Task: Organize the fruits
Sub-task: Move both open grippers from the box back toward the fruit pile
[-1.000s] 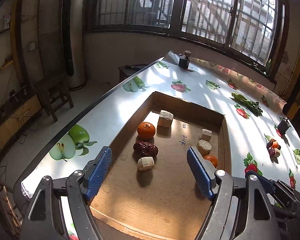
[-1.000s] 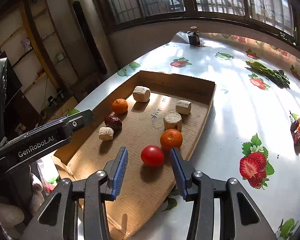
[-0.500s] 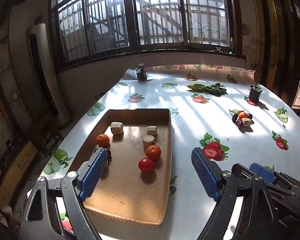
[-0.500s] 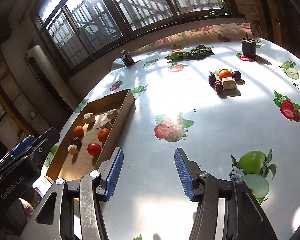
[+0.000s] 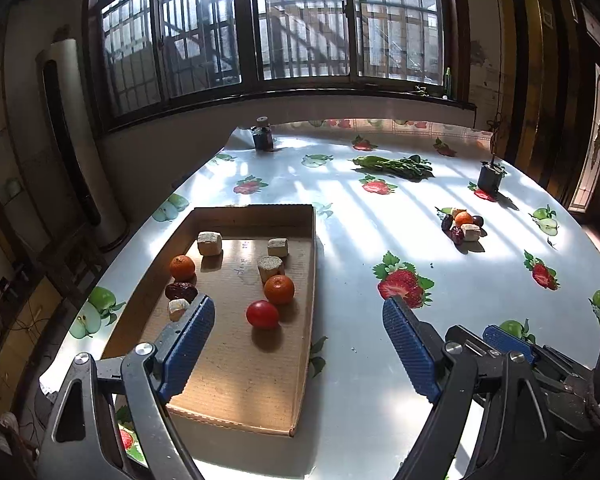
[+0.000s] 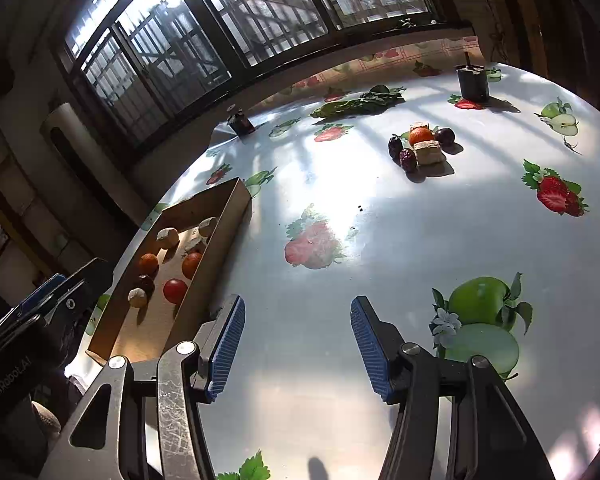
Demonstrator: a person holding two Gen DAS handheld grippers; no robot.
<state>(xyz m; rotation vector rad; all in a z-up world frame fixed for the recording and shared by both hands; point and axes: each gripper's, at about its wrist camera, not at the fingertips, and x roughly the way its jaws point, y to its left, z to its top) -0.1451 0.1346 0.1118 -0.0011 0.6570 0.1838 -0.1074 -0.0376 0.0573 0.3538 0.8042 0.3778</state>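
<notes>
A shallow cardboard tray (image 5: pixel 306 320) lies on the table's left side. It holds a red tomato (image 5: pixel 262 314), two oranges (image 5: pixel 279 289), a dark date (image 5: pixel 181 291) and several pale chunks. It also shows in the right wrist view (image 6: pixel 204 280). A small pile of fruit (image 6: pixel 422 144) with an orange, dark dates and a pale chunk sits far right; it also shows in the left wrist view (image 5: pixel 463 226). My left gripper (image 5: pixel 298 344) is open and empty above the tray's right edge. My right gripper (image 6: pixel 296 344) is open and empty over bare tablecloth.
The tablecloth (image 6: pixel 380 240) is glossy with printed fruit. A leafy green vegetable (image 5: pixel 394 164), a dark jar (image 5: pixel 263 138) and a small dark pot (image 5: pixel 490 178) stand at the far side. The right gripper's body shows at the lower right of the left wrist view (image 5: pixel 540 360).
The right gripper has let go of the tomato in the tray, and swung right toward the fruit pile. The left gripper has pulled back and turned right.
</notes>
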